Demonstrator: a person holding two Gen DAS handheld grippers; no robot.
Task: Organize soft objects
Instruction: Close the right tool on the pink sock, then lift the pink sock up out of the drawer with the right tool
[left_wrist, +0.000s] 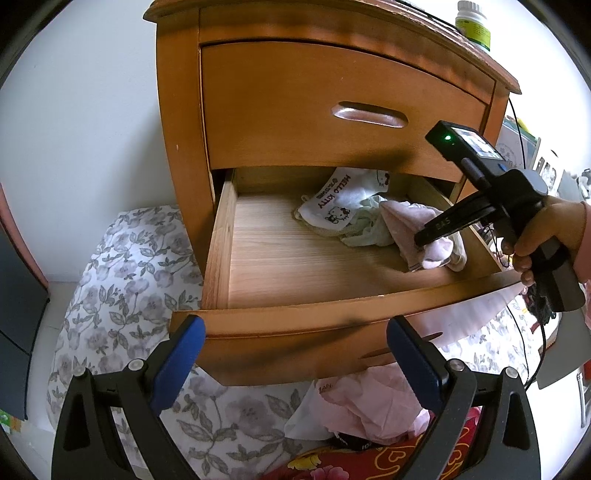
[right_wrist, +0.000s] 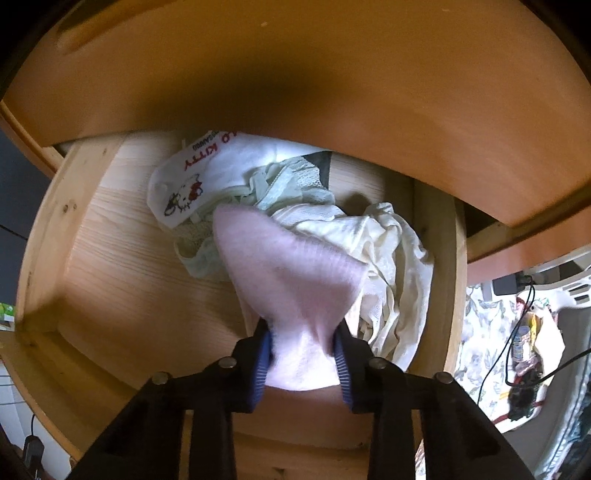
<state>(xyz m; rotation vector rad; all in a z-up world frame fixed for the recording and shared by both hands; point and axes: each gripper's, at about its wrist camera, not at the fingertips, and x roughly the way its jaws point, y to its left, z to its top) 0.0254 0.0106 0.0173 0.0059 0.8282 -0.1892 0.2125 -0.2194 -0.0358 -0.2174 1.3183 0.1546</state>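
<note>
I am looking at a wooden nightstand (left_wrist: 258, 122) that stands against a white wall (left_wrist: 85, 110), its top drawer shut and its lower drawer (left_wrist: 295, 266) pulled out. The drawer's pale, grained floor is bare on the left; the soft things are heaped at the back right. A white Hello Kitty cloth (left_wrist: 334, 206) lies furthest back, partly under the upper drawer front, with a pale green lacy garment (right_wrist: 280, 184) touching it and a cream garment (right_wrist: 391, 254) bunched against the right drawer wall.

My right claw (right_wrist: 303, 350) points steeply down into the drawer, and its blue pads (right_wrist: 262, 365) are pressed on a pink fuzzy sock (right_wrist: 284, 273), which drapes from the claw forward over the green and cream pieces. In the left view a hand (left_wrist: 546, 236) grips that tool's handle at the drawer's right edge.

My left claw (left_wrist: 295, 362) hangs in front of the drawer face with its blue fingers (left_wrist: 181, 365) spread wide and nothing between them.

Below the drawer lies bedding with a grey floral print (left_wrist: 125, 295), and on it, just under the drawer front, a crumpled pink garment (left_wrist: 369, 410) beside red fabric with a yellow pattern (left_wrist: 391, 461). A green-labelled bottle (left_wrist: 472, 26) stands on the nightstand's top at the right. Black cables (right_wrist: 517, 332) trail over clutter at the far right, too blurred for me to name, perhaps small packets.
</note>
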